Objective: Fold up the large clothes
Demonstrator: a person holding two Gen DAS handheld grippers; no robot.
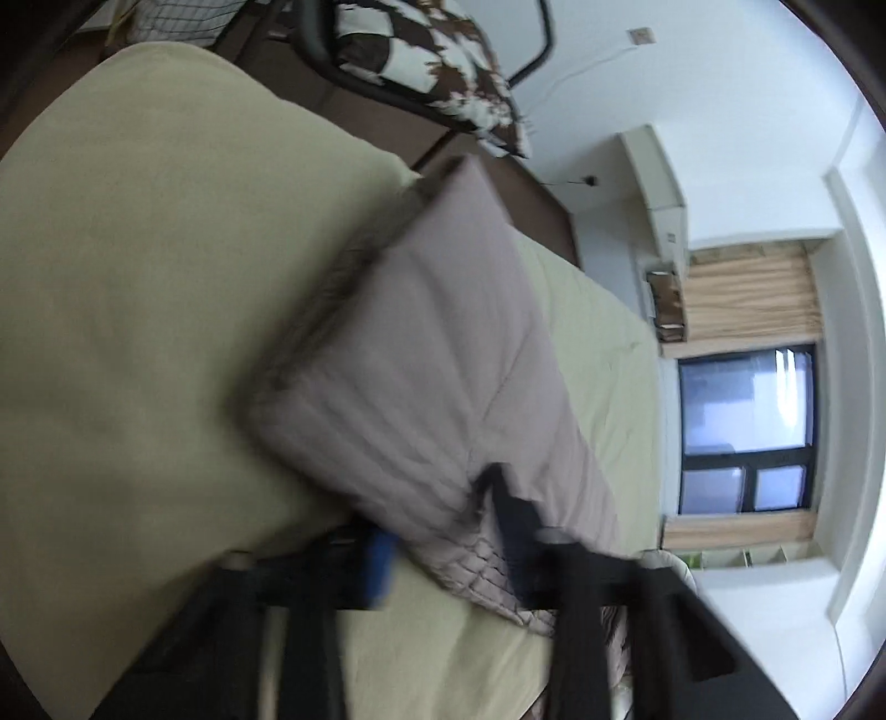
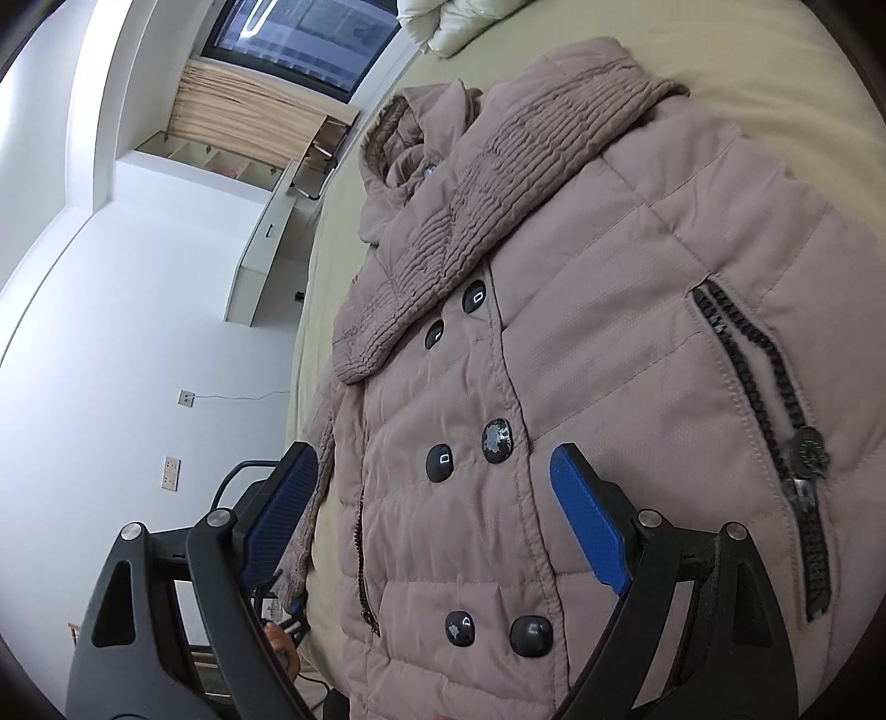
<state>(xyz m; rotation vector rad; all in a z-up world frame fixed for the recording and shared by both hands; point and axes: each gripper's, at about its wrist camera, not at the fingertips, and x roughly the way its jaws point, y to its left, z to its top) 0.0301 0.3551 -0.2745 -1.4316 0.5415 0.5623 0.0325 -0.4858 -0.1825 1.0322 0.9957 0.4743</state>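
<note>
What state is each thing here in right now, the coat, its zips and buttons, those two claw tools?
Quilted coat: lies front up on the bed, one sleeve folded across its chest.
Front buttons: fastened.
Pocket zip: closed.
Right gripper: open, above the coat.
Left gripper: blurred; jaws apart around a sleeve cuff.

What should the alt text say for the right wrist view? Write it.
A taupe quilted coat lies front-up on a pale green bed, dark buttons down its middle. The right gripper hovers over it, blue-padded jaws open.
</note>
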